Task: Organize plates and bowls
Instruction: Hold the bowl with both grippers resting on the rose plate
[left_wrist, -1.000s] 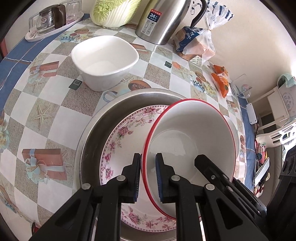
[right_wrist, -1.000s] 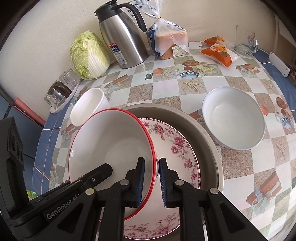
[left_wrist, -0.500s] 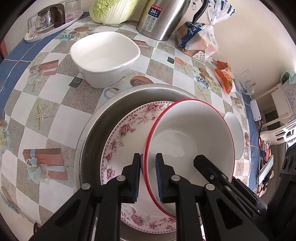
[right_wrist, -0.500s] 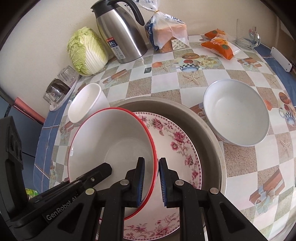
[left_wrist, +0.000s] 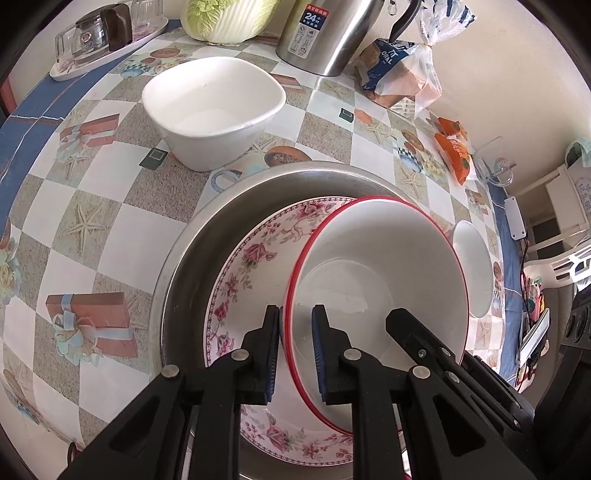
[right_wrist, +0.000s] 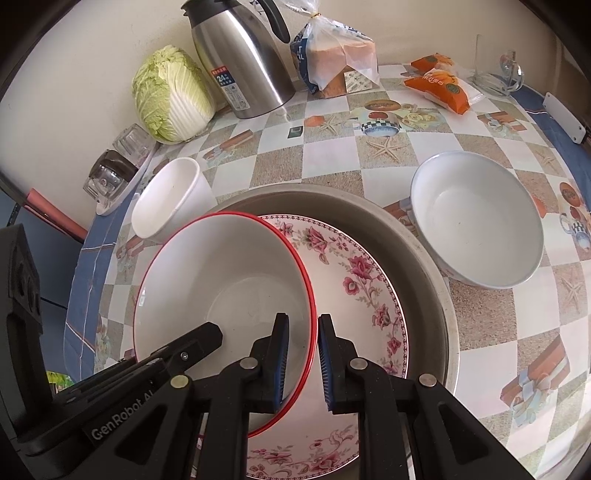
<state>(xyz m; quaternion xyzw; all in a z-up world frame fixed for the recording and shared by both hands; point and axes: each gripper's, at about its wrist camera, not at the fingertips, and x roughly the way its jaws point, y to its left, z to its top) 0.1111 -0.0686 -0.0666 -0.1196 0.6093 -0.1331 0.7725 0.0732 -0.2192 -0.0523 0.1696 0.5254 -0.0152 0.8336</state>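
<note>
Both grippers, left gripper (left_wrist: 294, 347) and right gripper (right_wrist: 300, 356), clamp opposite rims of the red-rimmed bowl (left_wrist: 380, 273).

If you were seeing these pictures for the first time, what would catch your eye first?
The red-rimmed bowl, gripped on opposite sides of its rim by the left hand-held gripper and right hand-held gripper, over the floral plate in the metal basin. Behind, a steel thermos stands beside a cabbage.
</note>
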